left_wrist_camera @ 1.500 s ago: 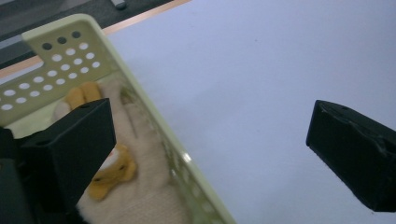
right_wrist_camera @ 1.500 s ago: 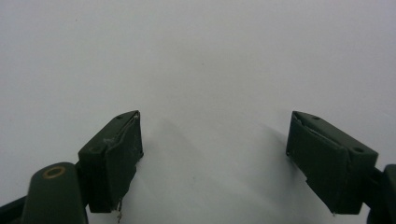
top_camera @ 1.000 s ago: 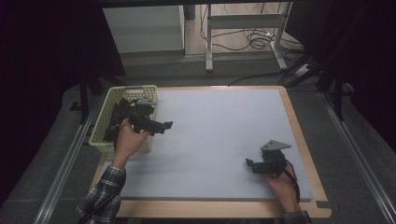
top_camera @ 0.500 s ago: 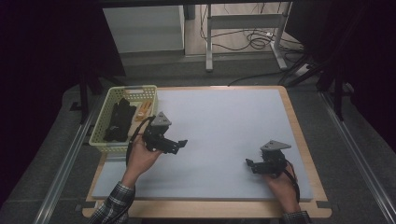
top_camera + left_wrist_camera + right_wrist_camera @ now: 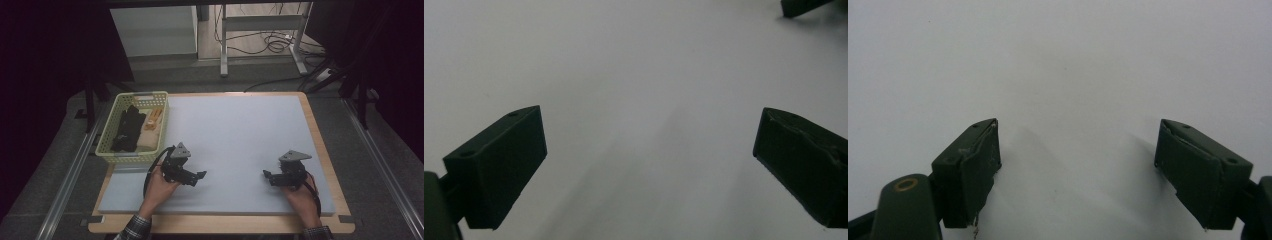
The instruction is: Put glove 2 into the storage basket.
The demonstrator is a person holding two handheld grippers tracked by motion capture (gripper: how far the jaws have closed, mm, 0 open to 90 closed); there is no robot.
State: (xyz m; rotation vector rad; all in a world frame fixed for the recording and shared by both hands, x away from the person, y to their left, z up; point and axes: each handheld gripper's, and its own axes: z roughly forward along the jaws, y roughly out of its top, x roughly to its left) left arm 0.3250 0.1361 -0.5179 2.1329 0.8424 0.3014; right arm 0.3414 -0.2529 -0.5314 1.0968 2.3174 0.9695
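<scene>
Grippers are the things in hand here, both on the grey mat (image 5: 240, 135), the largest thing on the table (image 5: 327, 150), whose wooden edge frames the mat on all sides. The mat's middle lies bare between the two hands.

Next in size, the basket (image 5: 111, 150), a pale yellow-green mesh one, stands at the mat's left far corner, partly on the wooden edge. Inside it lie a black item (image 5: 127, 129) along the left and middle, and a small orange-tan piece (image 5: 152, 120) against the right wall; what either is cannot be told from the high view.

Left gripper (image 5: 196, 177) sits near the mat's front left, just in front of the basket's near right corner and apart from it, held by the left hand (image 5: 160, 187), with a plaid cuff (image 5: 134, 229) at the wrist. Its jaws point right, toward the other gripper. In the left gripper view the two jaws stand wide apart over bare mat with nothing between them, and a dark jaw tip of the other gripper pokes in at the top right corner.

Right gripper (image 5: 267, 176) rests near the mat's front right, held by the right hand (image 5: 300, 197), jaws pointing left. In the right gripper view its jaws are likewise spread, empty, low over the mat. The two grippers are well apart.
</scene>
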